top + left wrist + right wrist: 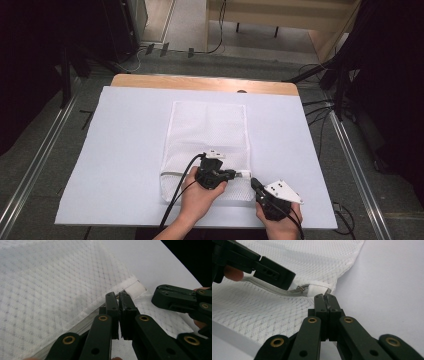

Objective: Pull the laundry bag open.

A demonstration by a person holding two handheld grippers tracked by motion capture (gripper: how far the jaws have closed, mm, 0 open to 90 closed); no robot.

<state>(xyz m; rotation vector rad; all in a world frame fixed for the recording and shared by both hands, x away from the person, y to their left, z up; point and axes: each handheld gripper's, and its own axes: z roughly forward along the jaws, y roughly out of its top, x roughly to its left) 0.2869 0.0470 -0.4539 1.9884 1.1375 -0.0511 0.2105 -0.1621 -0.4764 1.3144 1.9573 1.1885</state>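
- The white mesh bag [207,147] is lying flat mid-table on the white sheet [125,150], zipper [274,291] running along its near end.
- The left gripper [239,174] is sitting at the zipper's end tab [135,287], jaws pressed nearly together; can't tell if it's pinching it.
- The right gripper [255,182] is nipping the bag's near right corner, jaws squeezed together.

Zipper pull [302,289] behind left gripper [284,277] fingers

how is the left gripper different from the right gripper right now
The left gripper lies over the white mesh bag, at its zipper; the right gripper sits at the bag's near right corner. The right one carries a grey plate on top. Both have jaws closed and are hand-held.
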